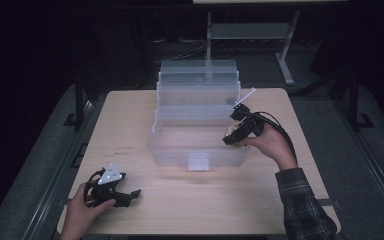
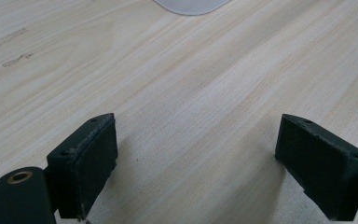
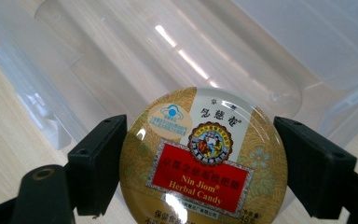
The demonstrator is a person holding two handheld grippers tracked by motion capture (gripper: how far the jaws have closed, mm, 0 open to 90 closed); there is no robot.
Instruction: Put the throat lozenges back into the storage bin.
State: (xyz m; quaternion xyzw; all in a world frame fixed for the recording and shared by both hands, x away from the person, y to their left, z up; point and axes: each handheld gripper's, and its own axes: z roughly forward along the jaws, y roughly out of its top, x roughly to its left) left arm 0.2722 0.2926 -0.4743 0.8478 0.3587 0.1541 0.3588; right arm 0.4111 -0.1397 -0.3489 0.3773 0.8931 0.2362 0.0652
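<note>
Candy tin arrives at the storage box

The right claw [image 1: 234,134] grips a round herbal candy tin [image 3: 203,156] at the clear tiered box's [image 1: 198,120] right side, not yet set inside; the left claw [image 1: 125,196] rests open and empty on the counter [image 1: 130,130].

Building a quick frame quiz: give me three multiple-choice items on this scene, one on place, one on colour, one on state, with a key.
1. Where is the left gripper?
A. inside the box
B. low over the near left of the table
C. on the far edge

2. What colour is the label panel on the round tin?
A. red
B. blue
C. black

3. How is the right gripper?
A. open and empty
B. lying on the table
C. shut on the tin, at the clear plastic box

Key: B, the high view shows it near the person's left hand; A, red panel reading Herbal Candy; C, both jaws press the tin's sides.
</note>
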